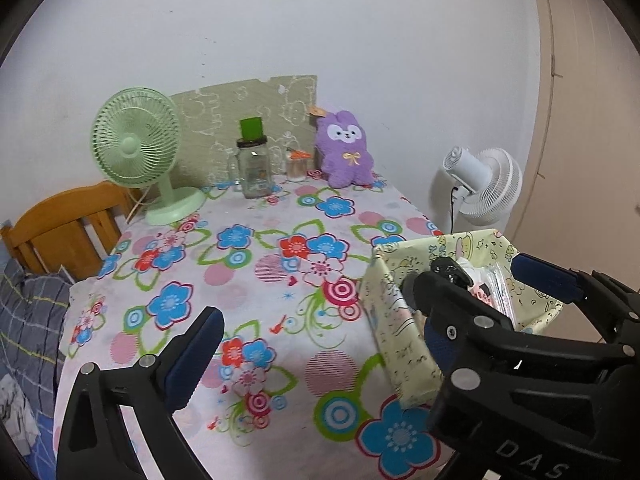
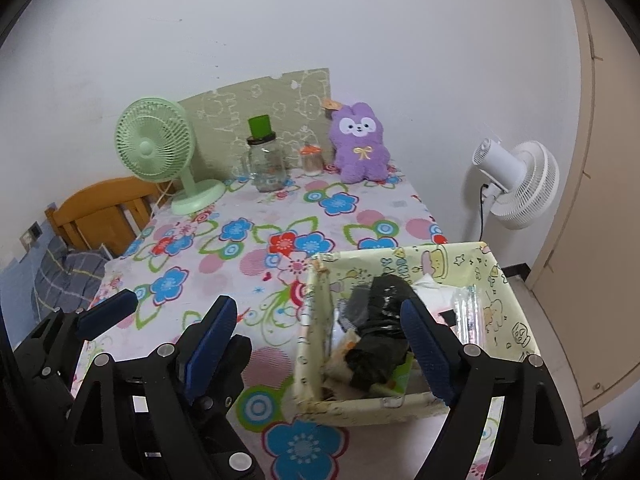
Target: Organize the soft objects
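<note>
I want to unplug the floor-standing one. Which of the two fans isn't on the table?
The white fan, standing right of the table with a black cord hanging from it. The green fan sits on the floral tablecloth.

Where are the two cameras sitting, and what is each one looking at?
Left wrist: rides on the left tool, looking down over the flowery table; its open fingers and the right tool show.
Right wrist: rides on the right tool, looking into the yellow box; its open fingers and the left tool show.
Both see the purple plush, green fan and box.

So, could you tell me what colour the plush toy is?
Purple plush toy, clearest in the right wrist view.
</note>
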{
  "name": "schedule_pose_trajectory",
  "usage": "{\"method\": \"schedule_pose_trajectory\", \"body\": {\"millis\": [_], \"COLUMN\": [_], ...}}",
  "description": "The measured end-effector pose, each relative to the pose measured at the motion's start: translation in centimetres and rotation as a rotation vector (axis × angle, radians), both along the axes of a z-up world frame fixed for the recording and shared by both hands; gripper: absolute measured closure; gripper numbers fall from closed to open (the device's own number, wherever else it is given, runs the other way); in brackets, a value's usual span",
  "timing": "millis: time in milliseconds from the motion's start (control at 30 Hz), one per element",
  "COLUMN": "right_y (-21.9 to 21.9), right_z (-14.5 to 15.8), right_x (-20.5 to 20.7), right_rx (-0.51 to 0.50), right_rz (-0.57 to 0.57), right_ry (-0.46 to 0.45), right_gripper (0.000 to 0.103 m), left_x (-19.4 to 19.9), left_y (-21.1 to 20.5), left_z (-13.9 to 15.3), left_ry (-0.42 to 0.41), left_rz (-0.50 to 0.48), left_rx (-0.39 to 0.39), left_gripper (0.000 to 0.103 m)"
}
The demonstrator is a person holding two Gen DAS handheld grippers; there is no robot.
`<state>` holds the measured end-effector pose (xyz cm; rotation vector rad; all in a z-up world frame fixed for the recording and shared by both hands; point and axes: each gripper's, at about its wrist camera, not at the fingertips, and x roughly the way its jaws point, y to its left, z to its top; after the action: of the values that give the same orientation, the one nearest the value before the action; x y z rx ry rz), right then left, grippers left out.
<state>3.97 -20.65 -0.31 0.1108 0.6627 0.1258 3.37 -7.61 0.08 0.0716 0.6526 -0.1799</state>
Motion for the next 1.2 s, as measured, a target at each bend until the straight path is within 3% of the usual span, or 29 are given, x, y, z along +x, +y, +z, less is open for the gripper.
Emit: {"method": "schedule_pose_trajectory", "body": {"millis": [533,1200], "right_y": [3.9,3.9], "right_z": [2.8,5.1], "right_x": [-2.7,-5.6], "right_rx": [0.001,0.007], "right_rz": [0.047,-0.008], "right_ry": [-0.077,-0.175], "right_gripper": [0.016,0.012], "left_x": [-2.4,-5.0], "left_y": [5.7,9.5], "left_z": [2.1,4.5], "left_ry": [-0.065,-0.161], "left_rz": [0.099,0.149], "left_rx": [-0.034,-0.043], "left_gripper": [0.000,0.000]}}
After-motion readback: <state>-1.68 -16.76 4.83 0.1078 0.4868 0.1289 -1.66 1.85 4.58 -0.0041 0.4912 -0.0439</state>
